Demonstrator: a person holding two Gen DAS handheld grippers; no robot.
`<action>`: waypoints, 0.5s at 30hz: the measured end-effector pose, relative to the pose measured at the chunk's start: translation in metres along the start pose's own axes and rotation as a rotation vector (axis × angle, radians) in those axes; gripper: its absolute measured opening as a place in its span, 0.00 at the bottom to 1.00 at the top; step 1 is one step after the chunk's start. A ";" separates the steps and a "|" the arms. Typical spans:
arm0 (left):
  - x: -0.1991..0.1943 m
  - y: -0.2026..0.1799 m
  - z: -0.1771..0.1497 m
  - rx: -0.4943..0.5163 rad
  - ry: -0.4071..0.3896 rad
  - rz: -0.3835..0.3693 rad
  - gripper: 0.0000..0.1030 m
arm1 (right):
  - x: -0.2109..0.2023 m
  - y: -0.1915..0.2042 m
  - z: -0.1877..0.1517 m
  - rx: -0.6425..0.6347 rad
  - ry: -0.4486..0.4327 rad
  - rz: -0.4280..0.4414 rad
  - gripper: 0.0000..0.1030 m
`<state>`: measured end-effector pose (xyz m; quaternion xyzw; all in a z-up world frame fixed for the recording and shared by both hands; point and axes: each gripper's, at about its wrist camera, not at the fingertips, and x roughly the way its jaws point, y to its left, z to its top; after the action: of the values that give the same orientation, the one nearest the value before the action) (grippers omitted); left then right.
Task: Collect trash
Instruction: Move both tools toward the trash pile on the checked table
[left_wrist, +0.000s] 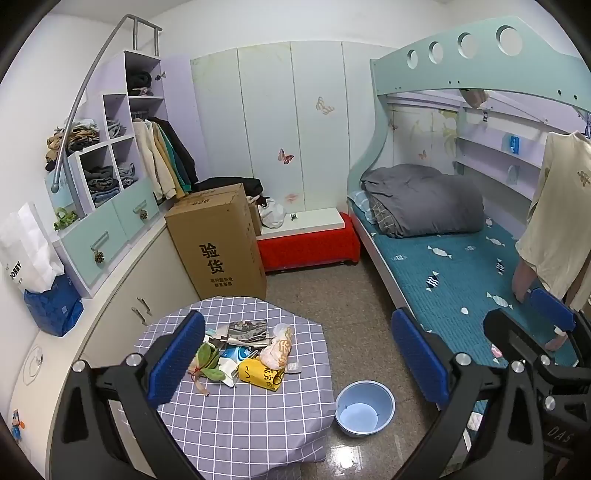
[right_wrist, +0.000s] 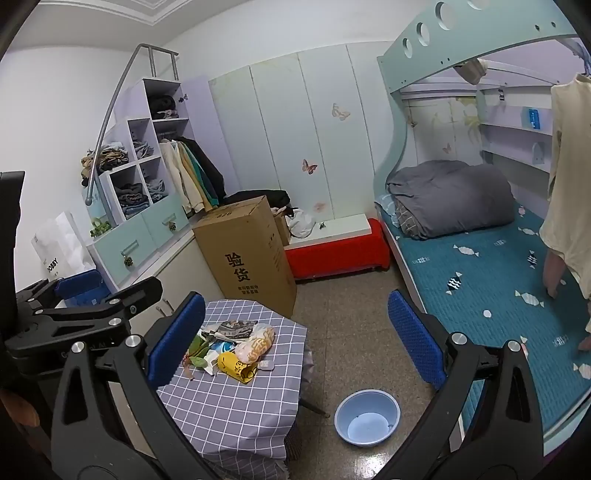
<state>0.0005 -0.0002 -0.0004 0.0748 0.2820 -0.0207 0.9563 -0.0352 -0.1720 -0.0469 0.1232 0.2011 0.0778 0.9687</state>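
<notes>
A pile of trash lies on the small table with the grey checked cloth: a yellow wrapper, a crumpled plastic bag, green leaves, torn paper and a blue-white packet. The pile also shows in the right wrist view. A blue basin stands on the floor right of the table, also in the right wrist view. My left gripper is open and empty, held above the table. My right gripper is open and empty, beside the left one.
A tall cardboard box stands behind the table. A red bench sits against the far wall. A bunk bed with teal mattress runs along the right. Shelves and a cabinet line the left wall.
</notes>
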 end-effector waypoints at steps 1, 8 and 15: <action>0.000 0.000 0.000 0.001 0.005 0.000 0.96 | 0.000 -0.001 0.000 0.002 0.000 0.000 0.94; 0.000 0.000 0.001 0.001 0.005 0.003 0.96 | 0.000 -0.001 0.001 0.002 -0.001 0.000 0.94; 0.002 -0.001 0.000 -0.001 0.005 0.003 0.96 | -0.003 -0.004 0.001 0.004 0.000 0.003 0.94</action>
<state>0.0019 -0.0013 -0.0011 0.0749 0.2845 -0.0192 0.9555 -0.0372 -0.1768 -0.0464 0.1254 0.2010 0.0788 0.9683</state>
